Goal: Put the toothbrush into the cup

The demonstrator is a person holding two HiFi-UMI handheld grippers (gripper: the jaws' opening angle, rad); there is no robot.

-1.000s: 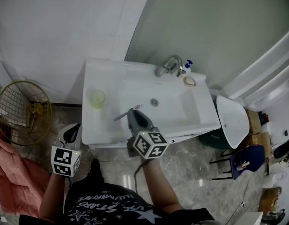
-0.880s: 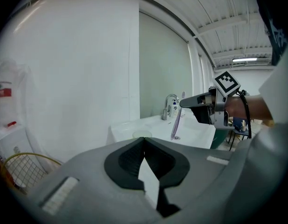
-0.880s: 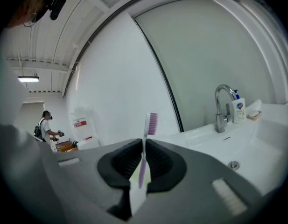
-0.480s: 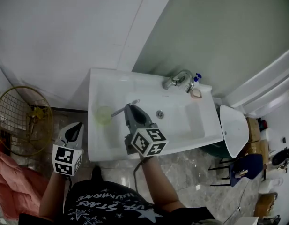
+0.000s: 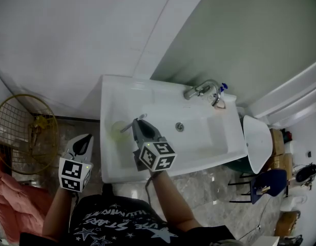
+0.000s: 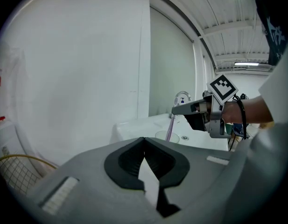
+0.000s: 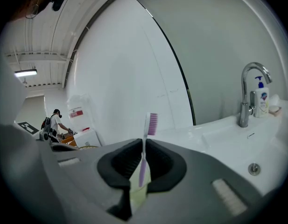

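Note:
A pale yellow-green cup (image 5: 117, 129) stands on the left ledge of the white sink (image 5: 147, 91). My right gripper (image 5: 137, 123) is shut on a white and purple toothbrush (image 5: 132, 123), which it holds just above the cup. In the right gripper view the toothbrush (image 7: 144, 158) stands upright between the jaws, bristles up, with the cup (image 7: 136, 193) showing below them. The left gripper view shows the toothbrush (image 6: 170, 128) hanging over the cup (image 6: 164, 135) from the right gripper (image 6: 175, 111). My left gripper (image 5: 85, 140) hangs left of the sink, off its edge, shut and empty.
A chrome faucet (image 5: 201, 90), a soap bottle (image 5: 222, 88) and a soap bar sit at the sink's far right corner. A yellow wire basket (image 5: 20, 132) stands on the floor at left. A white lidded bin (image 5: 256, 141) and a dark chair (image 5: 264, 181) are at right.
My right gripper has carried the toothbrush leftward from over the basin to above the cup. The left gripper stays low beside the sink's left edge.

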